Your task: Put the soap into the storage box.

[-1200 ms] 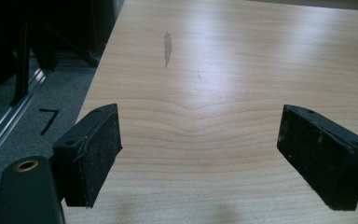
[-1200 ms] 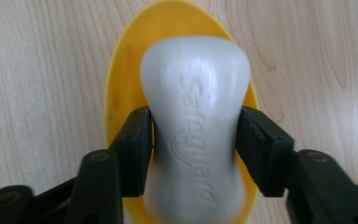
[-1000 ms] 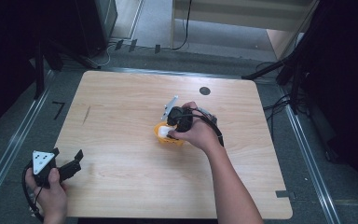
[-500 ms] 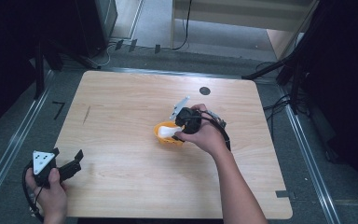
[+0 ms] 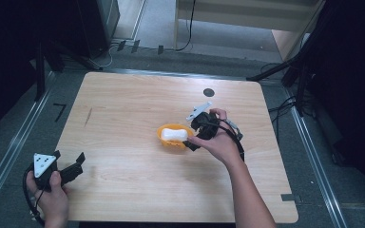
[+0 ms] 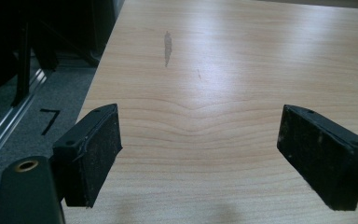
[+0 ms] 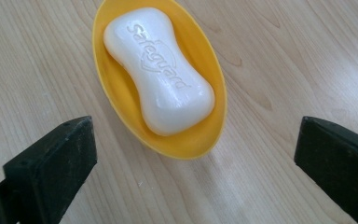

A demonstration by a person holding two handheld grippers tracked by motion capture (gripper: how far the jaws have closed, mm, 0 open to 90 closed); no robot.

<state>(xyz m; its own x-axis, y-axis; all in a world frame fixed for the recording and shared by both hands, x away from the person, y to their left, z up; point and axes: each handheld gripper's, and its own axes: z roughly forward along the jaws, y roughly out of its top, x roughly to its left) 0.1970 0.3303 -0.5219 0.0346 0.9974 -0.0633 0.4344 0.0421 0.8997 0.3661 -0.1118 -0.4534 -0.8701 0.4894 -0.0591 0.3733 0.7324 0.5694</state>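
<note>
high view first: we see a white soap bar [image 5: 173, 134] lying in a yellow oval dish [image 5: 163, 141] near the middle of the wooden table [image 5: 123, 109]. our right gripper [image 5: 196, 137] sits just beside the dish on its right, held in our right hand [image 5: 218, 142], with its grey three-cornered plate pointing up and away from us. our left gripper [image 5: 71, 170] rests at the near left corner of the table, well apart from the dish, held in our left hand [image 5: 50, 197].

right gripper view: the soap bar [image 7: 158, 70] lies lengthwise in the dish [image 7: 205, 135], and we can read raised lettering on its top. the jaws have just been opening and now stand wide, one at each lower corner, touching neither dish nor soap; only the near end of the dish comes toward the gap between them, and bare table shows there.

left gripper view: our jaws stand wide apart over bare wood, with nothing between them. a dark streak [image 6: 167, 46] marks the tabletop ahead, and the table's left edge and the grey floor [image 6: 37, 112] show beside it.
</note>
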